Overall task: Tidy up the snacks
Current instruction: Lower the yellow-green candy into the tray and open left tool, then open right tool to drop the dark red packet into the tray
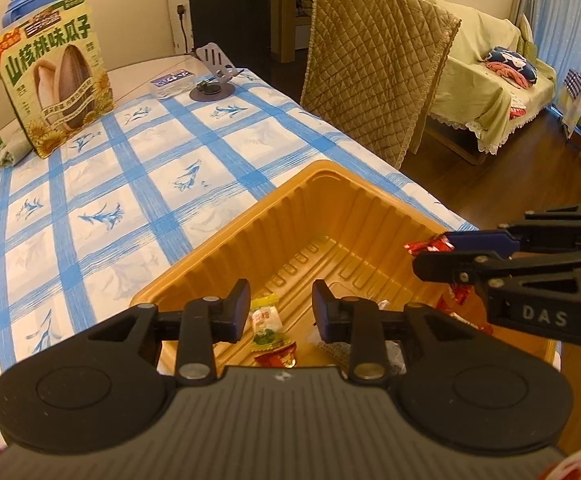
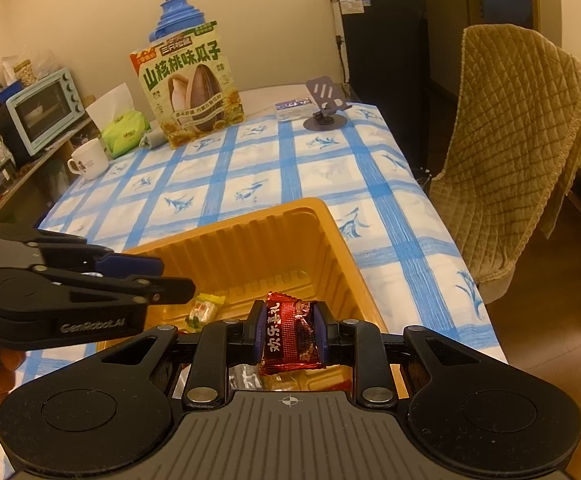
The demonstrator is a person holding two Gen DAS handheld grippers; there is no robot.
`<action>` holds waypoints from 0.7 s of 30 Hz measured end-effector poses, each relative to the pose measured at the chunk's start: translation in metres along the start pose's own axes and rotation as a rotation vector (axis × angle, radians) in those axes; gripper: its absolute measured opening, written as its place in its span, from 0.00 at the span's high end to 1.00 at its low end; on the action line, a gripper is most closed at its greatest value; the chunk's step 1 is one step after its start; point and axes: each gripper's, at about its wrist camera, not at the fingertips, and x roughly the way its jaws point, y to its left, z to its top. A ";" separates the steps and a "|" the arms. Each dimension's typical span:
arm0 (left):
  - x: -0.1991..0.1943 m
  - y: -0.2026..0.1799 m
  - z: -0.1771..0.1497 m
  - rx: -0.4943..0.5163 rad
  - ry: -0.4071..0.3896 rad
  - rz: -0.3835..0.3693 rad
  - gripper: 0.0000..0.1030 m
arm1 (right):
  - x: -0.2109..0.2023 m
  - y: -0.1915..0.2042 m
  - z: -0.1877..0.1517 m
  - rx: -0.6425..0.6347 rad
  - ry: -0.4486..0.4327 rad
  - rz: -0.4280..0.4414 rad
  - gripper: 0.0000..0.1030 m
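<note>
Now over orange tray [image 2: 342, 236] on checked surface [image 2: 250, 168]. Right gripper [image 2: 288, 334] fingers pinching red wrapped snack [image 2: 292, 336], held above tray, likely for dropping in with rest. Left gripper [image 1: 281, 312] fingers spread, nothing between; green-yellow candy [image 1: 265, 320] lying loose on tray floor below gap, seemingly just let go. More red wrappers in tray near corner. Sunflower seed bag [image 2: 194, 88] upright at far end, well apart, untouched.

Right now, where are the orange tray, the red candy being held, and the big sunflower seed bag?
orange tray [image 2: 250, 240], right wrist view, ribbed far wall.
red candy [image 2: 292, 338], right wrist view, middle of wrapper, held by the right hand-held gripper.
sunflower seed bag [image 1: 56, 84], left wrist view, front panel.
</note>
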 end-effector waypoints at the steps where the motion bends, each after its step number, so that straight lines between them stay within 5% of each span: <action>1: -0.001 0.002 -0.001 -0.004 0.000 0.003 0.71 | 0.002 0.001 0.001 -0.006 0.000 0.001 0.75; 10: -0.009 0.013 -0.007 -0.035 0.000 0.024 0.70 | 0.025 0.012 0.013 -0.039 0.003 0.021 0.75; 15: -0.013 0.015 -0.009 -0.052 0.001 0.025 0.61 | 0.029 0.014 0.018 -0.027 -0.030 0.033 0.75; 17: -0.015 0.015 -0.010 -0.053 -0.001 0.026 0.60 | 0.029 0.014 0.019 -0.014 -0.032 0.039 0.66; 19: -0.018 0.014 -0.012 -0.056 -0.003 0.023 0.58 | 0.025 0.013 0.019 -0.005 -0.042 0.028 0.41; 21: -0.022 0.013 -0.014 -0.057 -0.006 0.022 0.52 | 0.017 0.013 0.016 -0.001 -0.062 0.019 0.36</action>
